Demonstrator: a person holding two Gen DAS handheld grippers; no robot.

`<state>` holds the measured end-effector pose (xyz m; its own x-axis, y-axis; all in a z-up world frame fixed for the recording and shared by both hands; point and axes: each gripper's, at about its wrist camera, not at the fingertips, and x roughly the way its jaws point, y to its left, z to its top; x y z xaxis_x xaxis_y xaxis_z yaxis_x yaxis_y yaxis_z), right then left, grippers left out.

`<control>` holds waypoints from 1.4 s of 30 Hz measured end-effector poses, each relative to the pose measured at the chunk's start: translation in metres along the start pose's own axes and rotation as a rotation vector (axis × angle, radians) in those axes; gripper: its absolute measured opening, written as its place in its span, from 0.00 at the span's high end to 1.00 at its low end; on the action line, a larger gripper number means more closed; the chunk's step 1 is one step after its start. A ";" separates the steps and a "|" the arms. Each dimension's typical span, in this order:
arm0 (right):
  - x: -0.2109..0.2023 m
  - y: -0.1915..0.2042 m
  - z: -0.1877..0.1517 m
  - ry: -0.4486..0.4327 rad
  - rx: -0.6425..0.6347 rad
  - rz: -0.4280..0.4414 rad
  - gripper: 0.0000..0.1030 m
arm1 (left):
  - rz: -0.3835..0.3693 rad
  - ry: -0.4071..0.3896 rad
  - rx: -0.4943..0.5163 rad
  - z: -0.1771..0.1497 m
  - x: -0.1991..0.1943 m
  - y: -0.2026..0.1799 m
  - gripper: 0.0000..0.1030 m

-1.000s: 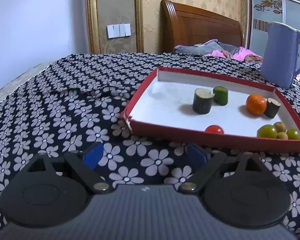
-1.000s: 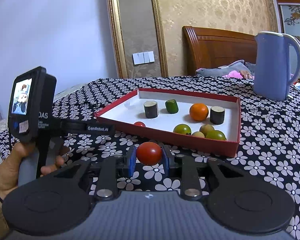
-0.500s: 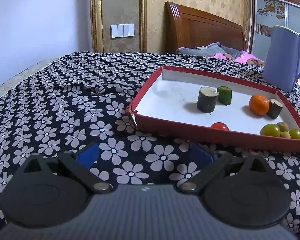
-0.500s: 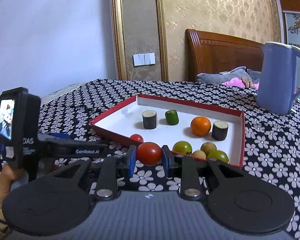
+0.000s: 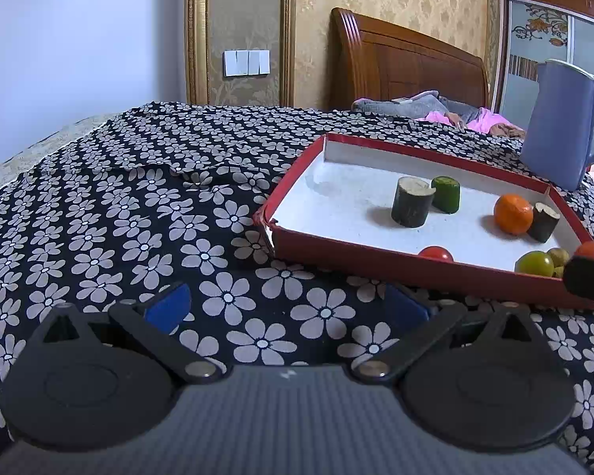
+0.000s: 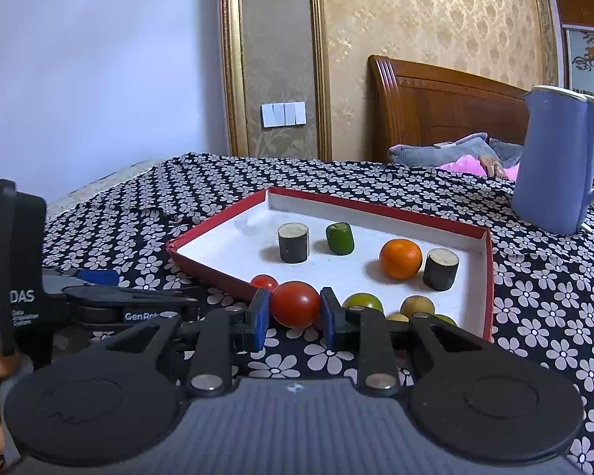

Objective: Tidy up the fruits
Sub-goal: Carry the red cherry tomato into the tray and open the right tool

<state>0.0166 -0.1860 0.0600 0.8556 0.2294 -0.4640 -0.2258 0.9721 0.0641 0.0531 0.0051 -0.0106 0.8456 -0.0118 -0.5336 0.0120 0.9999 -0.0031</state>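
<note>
My right gripper (image 6: pixel 295 308) is shut on a red tomato (image 6: pixel 296 303) and holds it just above the near rim of the red tray (image 6: pixel 384 208). In the tray lie a second small tomato (image 6: pixel 263 281), an orange (image 6: pixel 400 258), two dark cylinders (image 6: pixel 293 242), a green piece (image 6: pixel 339 238) and several green and yellow fruits (image 6: pixel 362 303). My left gripper (image 5: pixel 287 306) is open and empty over the flowered cloth, left of the tray (image 5: pixel 427 271). The held tomato (image 5: pixel 592 251) shows at the right edge of the left wrist view.
A blue kettle (image 6: pixel 556 162) stands behind the tray at the right. The flowered black cloth (image 5: pixel 138 213) covers the surface. A wooden headboard (image 6: pixel 435 99) and bedding lie behind. The left hand-held unit (image 6: pixel 16 277) is at the left.
My right gripper has carried the tomato forward to the tray's near edge. My left gripper has drifted a little left and stayed open.
</note>
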 end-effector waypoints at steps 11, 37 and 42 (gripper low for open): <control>0.029 -0.012 0.021 0.014 0.015 -0.041 0.75 | -0.001 0.008 -0.019 0.000 0.001 0.003 0.00; 0.120 -0.051 0.049 0.079 0.105 -0.207 0.74 | 0.011 0.020 -0.031 0.001 0.002 0.004 0.00; 0.123 -0.048 0.050 0.080 0.090 -0.214 0.68 | 0.013 0.020 -0.032 0.000 0.003 0.005 0.00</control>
<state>0.1556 -0.2025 0.0438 0.8392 0.0164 -0.5436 0.0023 0.9994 0.0337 0.0557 0.0098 -0.0117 0.8346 0.0008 -0.5509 -0.0162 0.9996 -0.0232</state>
